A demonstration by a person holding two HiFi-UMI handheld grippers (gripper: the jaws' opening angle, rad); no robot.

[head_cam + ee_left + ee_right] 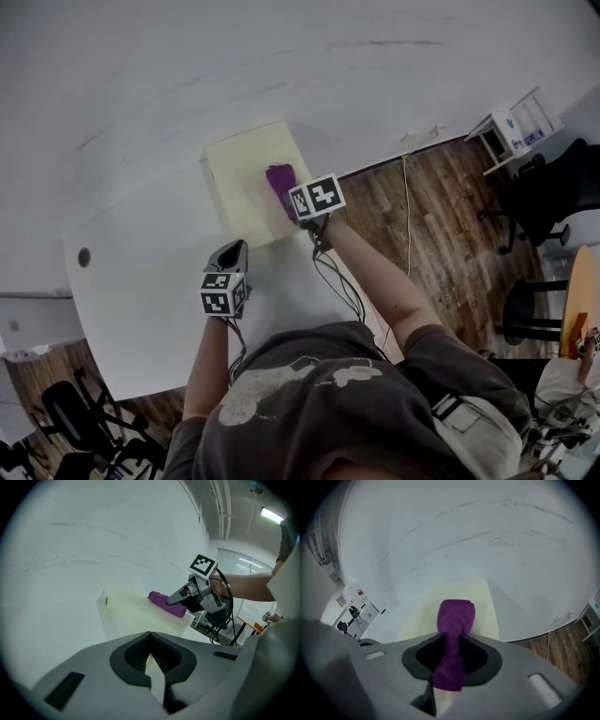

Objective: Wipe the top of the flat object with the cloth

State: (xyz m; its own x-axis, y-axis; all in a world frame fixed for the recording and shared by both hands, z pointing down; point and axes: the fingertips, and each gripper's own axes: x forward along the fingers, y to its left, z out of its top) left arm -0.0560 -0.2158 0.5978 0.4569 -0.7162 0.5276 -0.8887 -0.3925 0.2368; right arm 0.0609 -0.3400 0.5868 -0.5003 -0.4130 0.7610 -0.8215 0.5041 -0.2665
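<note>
A pale yellow flat board (246,178) (136,616) (422,616) lies on the white table. A purple cloth (280,180) (166,604) (454,620) rests on the board's right half, its free end flat on the surface. My right gripper (292,208) (451,660) is shut on the cloth's near end, at the board's near right edge. My left gripper (232,255) (151,660) hovers over the bare table just short of the board's near edge, jaws together with nothing between them.
The white table (141,281) has a dark cable hole (84,257) at its left. Its right edge drops to a wooden floor (431,225). A white shelf unit (516,127) and black chairs (548,192) stand further right.
</note>
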